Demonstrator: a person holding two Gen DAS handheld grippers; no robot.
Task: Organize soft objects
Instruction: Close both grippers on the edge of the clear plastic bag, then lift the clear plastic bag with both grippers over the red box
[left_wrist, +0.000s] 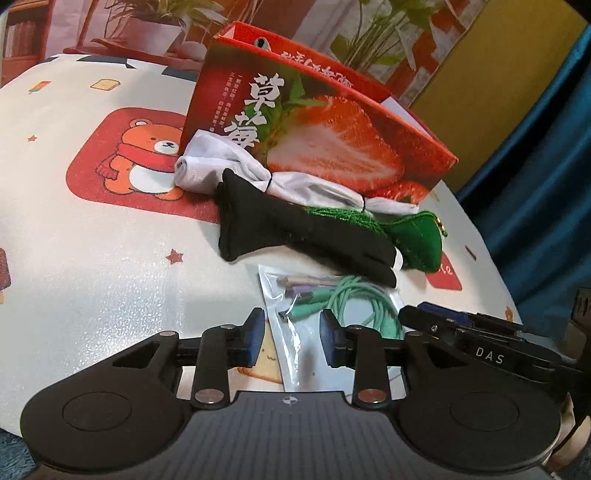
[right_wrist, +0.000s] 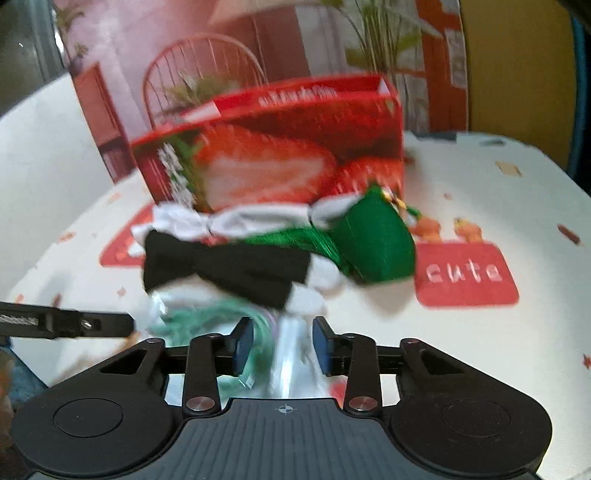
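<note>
A soft pile lies on the table in front of a red strawberry box (left_wrist: 332, 122). A black glove (left_wrist: 295, 229) lies over a white cloth (left_wrist: 229, 170), with a green pouch (left_wrist: 413, 236) to its right. Nearer to me lies a clear bag with a coiled green cable (left_wrist: 332, 306). My left gripper (left_wrist: 291, 339) is open above the near end of this bag, and its pads do not press on it. In the blurred right wrist view my right gripper (right_wrist: 282, 345) is also open, with the clear bag (right_wrist: 291, 354) between its fingers and the black glove (right_wrist: 225, 269) just beyond.
The round table carries a white cloth with a bear print (left_wrist: 147, 158) and a red "cute" patch (right_wrist: 465, 273). The strawberry box (right_wrist: 273, 155) stands behind the pile. A blue curtain (left_wrist: 535, 184) hangs at the right. My right gripper's fingers (left_wrist: 443, 325) show beside the left gripper.
</note>
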